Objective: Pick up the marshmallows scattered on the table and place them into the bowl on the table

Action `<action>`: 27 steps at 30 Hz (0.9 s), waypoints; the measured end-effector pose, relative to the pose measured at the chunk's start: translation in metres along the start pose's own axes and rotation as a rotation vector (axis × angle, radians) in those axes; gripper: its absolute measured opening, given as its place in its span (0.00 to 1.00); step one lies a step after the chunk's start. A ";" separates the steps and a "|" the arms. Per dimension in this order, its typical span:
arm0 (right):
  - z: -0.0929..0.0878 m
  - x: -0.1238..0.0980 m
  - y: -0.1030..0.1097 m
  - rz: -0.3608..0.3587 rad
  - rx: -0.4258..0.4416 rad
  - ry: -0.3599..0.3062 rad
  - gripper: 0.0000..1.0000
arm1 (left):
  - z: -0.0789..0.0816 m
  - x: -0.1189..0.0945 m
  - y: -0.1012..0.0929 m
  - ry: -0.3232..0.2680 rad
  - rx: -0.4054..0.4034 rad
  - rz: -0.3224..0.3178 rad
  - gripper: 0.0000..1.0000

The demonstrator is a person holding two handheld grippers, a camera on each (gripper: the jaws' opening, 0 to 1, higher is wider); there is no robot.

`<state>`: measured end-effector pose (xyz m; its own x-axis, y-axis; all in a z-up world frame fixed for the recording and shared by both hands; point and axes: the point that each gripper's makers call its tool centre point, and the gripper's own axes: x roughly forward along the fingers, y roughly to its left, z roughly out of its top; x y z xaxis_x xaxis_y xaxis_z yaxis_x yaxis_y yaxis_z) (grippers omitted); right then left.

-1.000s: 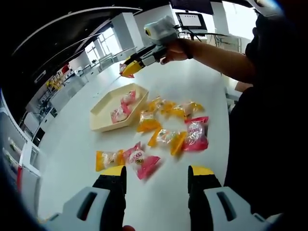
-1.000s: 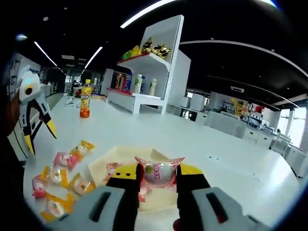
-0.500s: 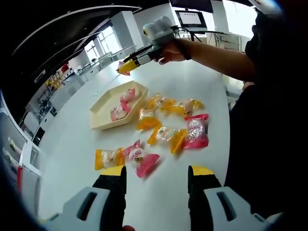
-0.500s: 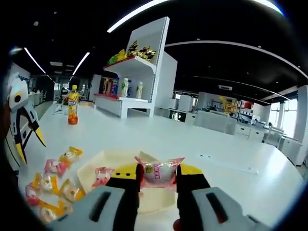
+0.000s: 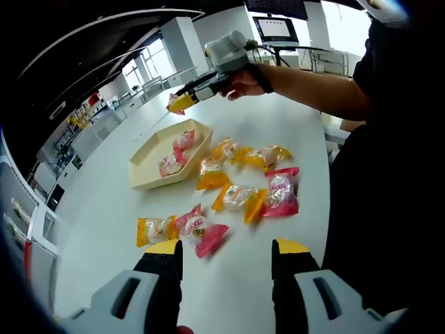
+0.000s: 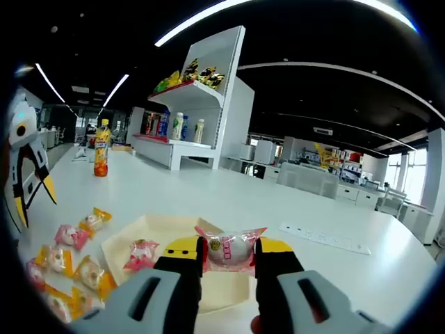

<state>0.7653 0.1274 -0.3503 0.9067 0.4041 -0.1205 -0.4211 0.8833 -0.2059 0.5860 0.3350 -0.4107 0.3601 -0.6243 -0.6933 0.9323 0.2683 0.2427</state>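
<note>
Marshmallows in crinkly pink and yellow plastic wrappers (image 5: 240,198) lie scattered on the white counter (image 5: 104,209), most of them in a loose cluster just beside the shallow, cream-coloured hexagonal bowl (image 5: 146,163), with two more nearer the left gripper (image 5: 226,261). Two pink packets (image 5: 177,149) already lie inside the bowl. A further pink-wrapped marshmallow (image 6: 229,249) is pinched between the black, yellow-tipped fingers (image 6: 182,261) of the right gripper (image 6: 226,256), which hangs above the bowl's far side in the left gripper view. In the right gripper view the bowl (image 6: 139,229) lies just beyond and below that packet. The left gripper's fingers stand wide apart with nothing between them, above bare counter.

The likely risk is a release too high or off-centre. The bowl's walls are low and the packet is light and slippery, so it could skid over the rim or land beside it. A descent onto the rim could also tip the bowl or push it into the cluster.

The held packet carries a small round green-and-yellow mark, but its print is too small to read. An orange drink bottle (image 6: 101,148) and shelves of goods (image 6: 184,125) stand behind, their labels also illegible.
</note>
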 end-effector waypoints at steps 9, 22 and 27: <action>-0.001 0.005 -0.001 0.007 0.021 0.000 0.29 | -0.001 -0.002 0.002 -0.002 -0.002 0.005 0.50; -0.006 0.012 -0.004 0.022 0.026 0.008 0.29 | -0.005 0.000 0.002 0.004 -0.005 0.003 0.50; -0.006 0.012 -0.004 0.028 0.027 0.011 0.29 | -0.006 0.000 0.002 0.007 -0.006 0.005 0.50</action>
<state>0.7781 0.1275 -0.3567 0.8941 0.4267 -0.1363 -0.4457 0.8777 -0.1763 0.5879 0.3401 -0.4143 0.3645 -0.6178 -0.6968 0.9302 0.2761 0.2418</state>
